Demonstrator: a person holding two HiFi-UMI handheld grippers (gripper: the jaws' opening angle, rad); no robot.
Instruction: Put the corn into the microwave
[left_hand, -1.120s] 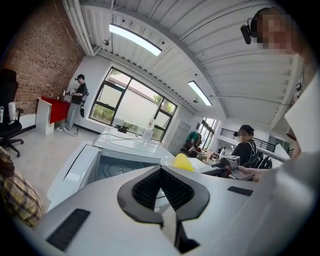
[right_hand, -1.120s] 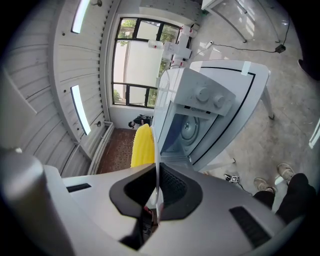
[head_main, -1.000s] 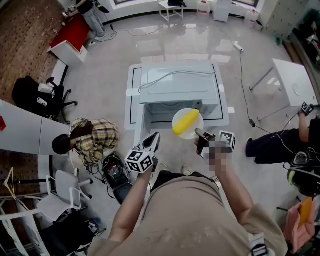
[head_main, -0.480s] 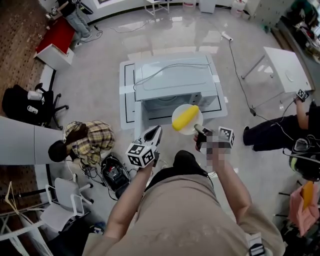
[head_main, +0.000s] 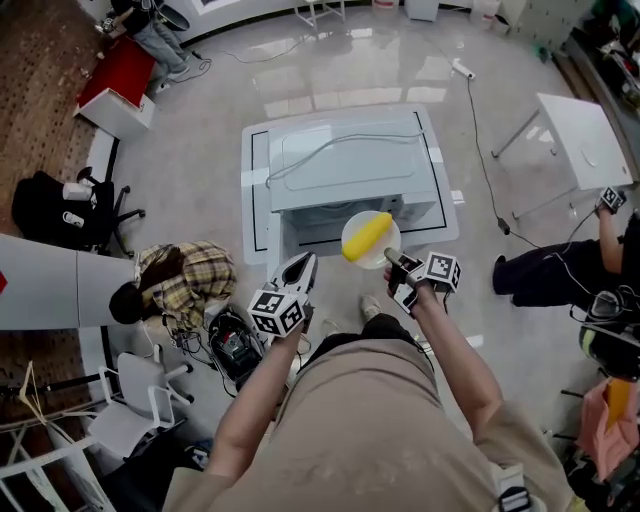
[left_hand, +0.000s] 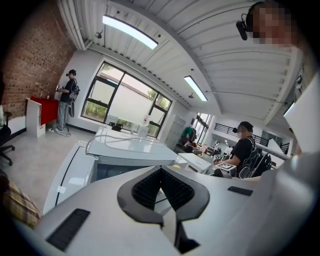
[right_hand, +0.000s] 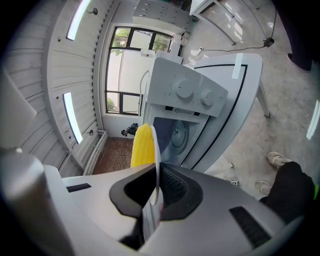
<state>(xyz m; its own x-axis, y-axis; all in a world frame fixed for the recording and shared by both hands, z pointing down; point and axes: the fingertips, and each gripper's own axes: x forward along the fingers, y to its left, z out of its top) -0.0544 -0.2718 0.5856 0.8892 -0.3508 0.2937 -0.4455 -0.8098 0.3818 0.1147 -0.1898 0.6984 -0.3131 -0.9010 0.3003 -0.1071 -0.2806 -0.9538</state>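
Observation:
A yellow corn cob lies on a small white plate. My right gripper is shut on the plate's near rim and holds it just in front of the grey microwave. In the right gripper view the plate shows edge-on between the pads, with the corn on its left side. Beyond it are the microwave with its two knobs and a round turntable in its cavity. My left gripper hangs to the left of the plate, shut and empty. The left gripper view shows the microwave ahead.
The microwave stands on a white table marked with black tape. A person in a plaid shirt crouches at the left beside a bag. Another person is at the right, near a second white table. A cable runs across the floor.
My right gripper has sunk a little with the plate and corn, closer to the microwave's front. The left gripper has shifted slightly forward beside it.

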